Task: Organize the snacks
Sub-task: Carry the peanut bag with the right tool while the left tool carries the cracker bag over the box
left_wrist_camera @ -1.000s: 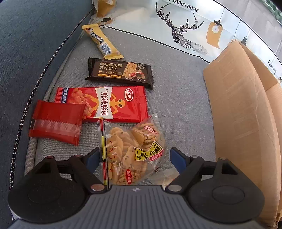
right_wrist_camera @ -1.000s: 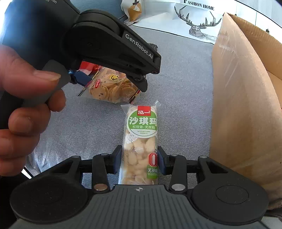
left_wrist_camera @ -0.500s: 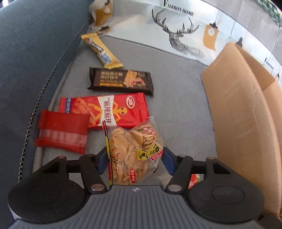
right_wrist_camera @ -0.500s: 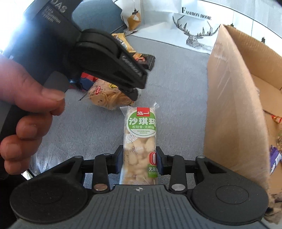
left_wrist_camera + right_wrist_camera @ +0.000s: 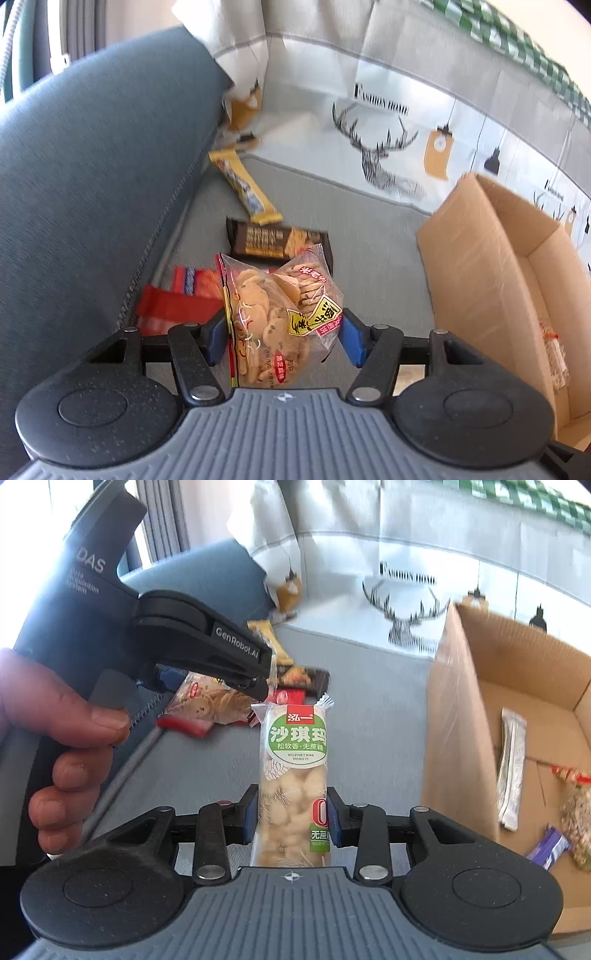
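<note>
Left wrist view looked forward and steeply down, close over the sofa seat (image 5: 369,258), toward its back edge; right wrist view faced likewise, slightly to the right; both shared the cardboard box (image 5: 476,266) and deer-print cloth (image 5: 406,602)

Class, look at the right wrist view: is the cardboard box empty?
No, the cardboard box already holds several wrapped snacks, including a white sachet on its floor.

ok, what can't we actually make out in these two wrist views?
- Left wrist: red snack packs mostly hidden behind the held cracker bag and the left gripper.
- Left wrist: print on the dark cracker pack is motion-blurred.
- Right wrist: cardboard box contents cut off by the right edge, small and blurred.
- Right wrist: lower end of the sachima bar hidden by the gripper body.
</note>
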The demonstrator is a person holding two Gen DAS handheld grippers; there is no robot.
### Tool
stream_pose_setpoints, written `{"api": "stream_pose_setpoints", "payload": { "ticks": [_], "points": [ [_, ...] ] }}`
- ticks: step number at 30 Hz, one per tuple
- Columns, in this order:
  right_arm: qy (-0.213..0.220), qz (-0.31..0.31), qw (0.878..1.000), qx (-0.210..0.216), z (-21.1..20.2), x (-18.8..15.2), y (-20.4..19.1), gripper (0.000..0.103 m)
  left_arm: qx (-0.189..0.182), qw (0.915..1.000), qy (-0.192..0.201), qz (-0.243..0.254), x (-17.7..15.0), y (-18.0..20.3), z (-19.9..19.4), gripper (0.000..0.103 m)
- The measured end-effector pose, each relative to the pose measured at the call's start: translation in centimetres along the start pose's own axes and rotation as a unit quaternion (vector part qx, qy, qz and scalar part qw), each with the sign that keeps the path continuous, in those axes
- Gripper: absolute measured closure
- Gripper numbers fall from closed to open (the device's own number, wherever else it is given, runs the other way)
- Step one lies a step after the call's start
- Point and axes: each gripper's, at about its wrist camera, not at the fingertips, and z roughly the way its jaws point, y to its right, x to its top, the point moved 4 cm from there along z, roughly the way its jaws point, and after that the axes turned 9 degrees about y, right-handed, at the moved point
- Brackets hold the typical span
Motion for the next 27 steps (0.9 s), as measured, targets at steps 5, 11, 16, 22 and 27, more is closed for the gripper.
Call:
{"api": "stream_pose_setpoints", "payload": {
  "ticks": [5,11,16,22,27],
  "points": [
    [0.046,-0.014,0.999,0.006,-1.2,1.3,0.1,0.065,0.009,0.9995,0.027,-0.008,1.2,0.0,-1.5,0.037],
    [0.097,-0.019,0.995,0.010,-3.3,2.9,0.7,0.065,0.007,0.9984,0.054,-0.013,2.2,0.6,-2.9,0.037],
    [0.121,-0.016,0.992,0.010,-4.4,3.9,1.8,0.065,-0.001,0.9971,0.074,-0.017,2.9,1.5,-3.7,0.037],
    [0.148,0.002,0.989,0.009,-6.0,4.8,3.5,0.065,-0.011,0.9951,0.096,-0.021,3.5,2.6,-4.2,0.037],
    [0.161,0.024,0.987,0.005,-6.8,5.4,5.3,0.065,-0.019,0.9943,0.100,-0.031,3.7,3.3,-4.2,0.037]
  ]
}}
